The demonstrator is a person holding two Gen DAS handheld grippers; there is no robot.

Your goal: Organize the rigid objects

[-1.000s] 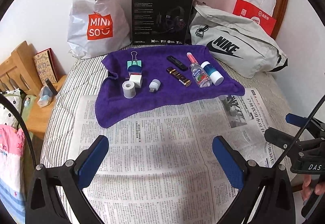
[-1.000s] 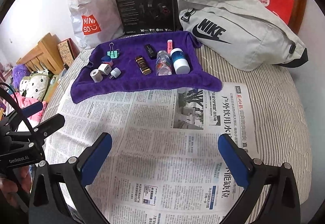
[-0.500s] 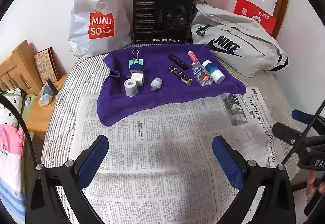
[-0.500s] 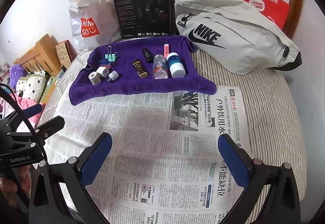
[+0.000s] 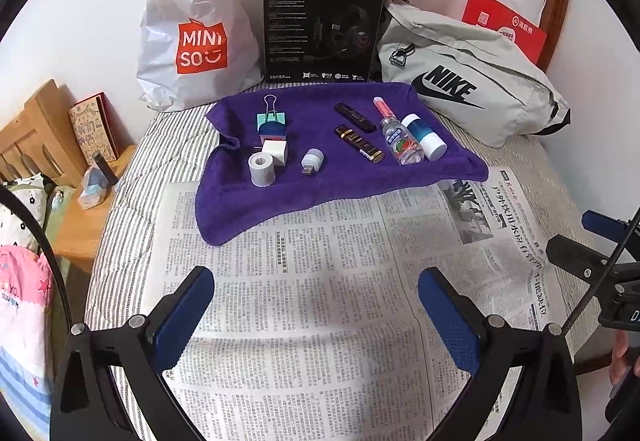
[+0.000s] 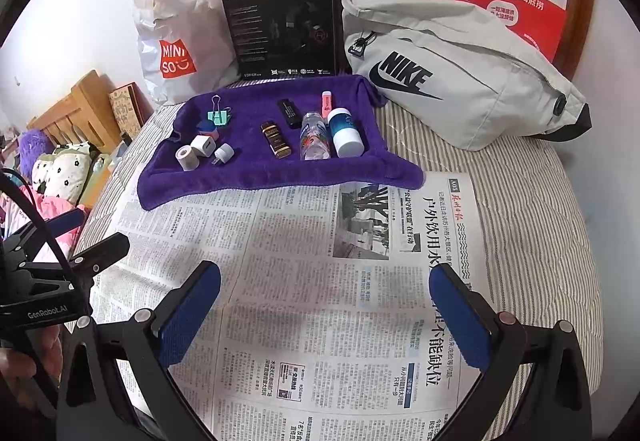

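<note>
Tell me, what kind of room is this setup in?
Most likely a bedroom at home: the work surface looks like a striped mattress, a wooden headboard stands to the left beside soft toys, and shopping bags lean against the wall.

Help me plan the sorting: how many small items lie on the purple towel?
9: binder clip, eraser, white cube, tape roll, USB light left; black stick, gold lighter, clear bottle, white-capped bottle right.

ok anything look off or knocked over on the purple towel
Nothing spilled or damaged. The small items sit in a loose row on the purple towel; the clear plastic bottle and white-capped blue tube lie on their sides, touching. The towel's front left corner droops over the newspaper.
</note>
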